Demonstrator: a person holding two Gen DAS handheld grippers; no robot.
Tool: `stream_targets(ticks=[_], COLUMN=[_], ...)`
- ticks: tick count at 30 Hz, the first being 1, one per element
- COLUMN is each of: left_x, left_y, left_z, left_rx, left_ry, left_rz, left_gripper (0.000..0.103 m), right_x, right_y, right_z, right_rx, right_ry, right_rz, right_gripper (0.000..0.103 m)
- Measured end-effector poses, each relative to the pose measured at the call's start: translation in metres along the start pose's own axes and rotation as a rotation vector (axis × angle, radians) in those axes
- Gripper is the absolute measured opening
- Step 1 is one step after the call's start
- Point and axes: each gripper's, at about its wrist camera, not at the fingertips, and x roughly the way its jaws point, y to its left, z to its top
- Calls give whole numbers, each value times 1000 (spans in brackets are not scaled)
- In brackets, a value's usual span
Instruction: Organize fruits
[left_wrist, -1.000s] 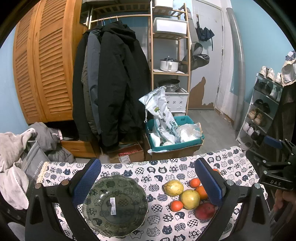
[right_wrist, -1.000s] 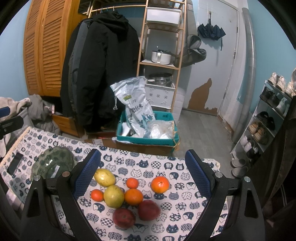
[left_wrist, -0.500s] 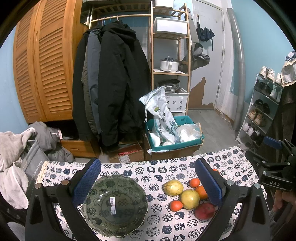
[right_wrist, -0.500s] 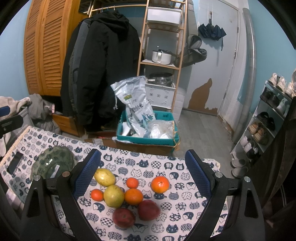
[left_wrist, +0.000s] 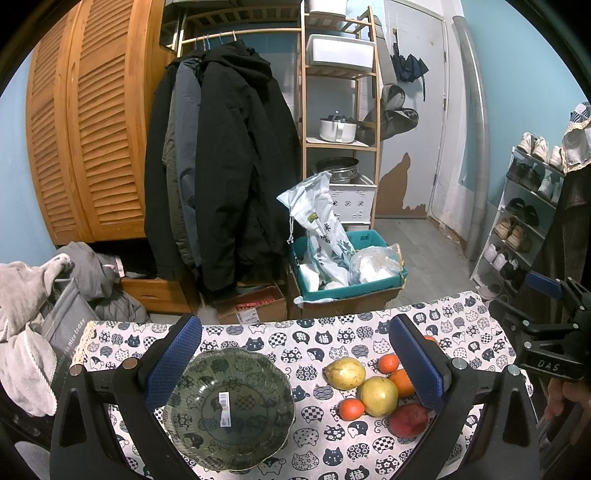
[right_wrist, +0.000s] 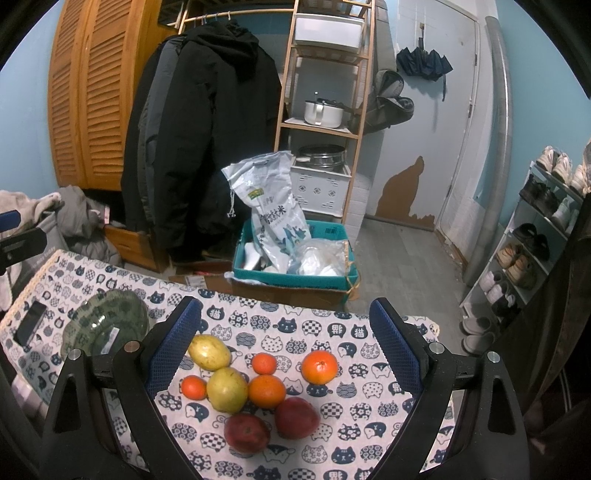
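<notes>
Nothing has shifted in the last second: both hand-held grippers hover, jaws spread wide and empty, the left hand-held gripper (left_wrist: 295, 363) above the green glass bowl (left_wrist: 229, 406), the right hand-held gripper (right_wrist: 286, 345) above the fruits (right_wrist: 258, 391) clustered mid-bench. Sorting hasn't begun.

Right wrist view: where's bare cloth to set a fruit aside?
Bare cat-print tablecloth lies right of the large orange, and between the green glass bowl and the yellow fruit. It is crowded mid-table, around the red apples.
</notes>
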Motion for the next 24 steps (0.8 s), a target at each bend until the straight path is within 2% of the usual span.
stream_targets(ticks=[24], left_x=[0], left_y=[-4], left_z=[-1], left_rx=[-1], left_ry=[2], left_rz=[-1], left_gripper=[102], right_x=[0], right_y=[0], right_z=[1], right_rx=[-1], right_ry=[1], right_rz=[-2], right_gripper=[91])
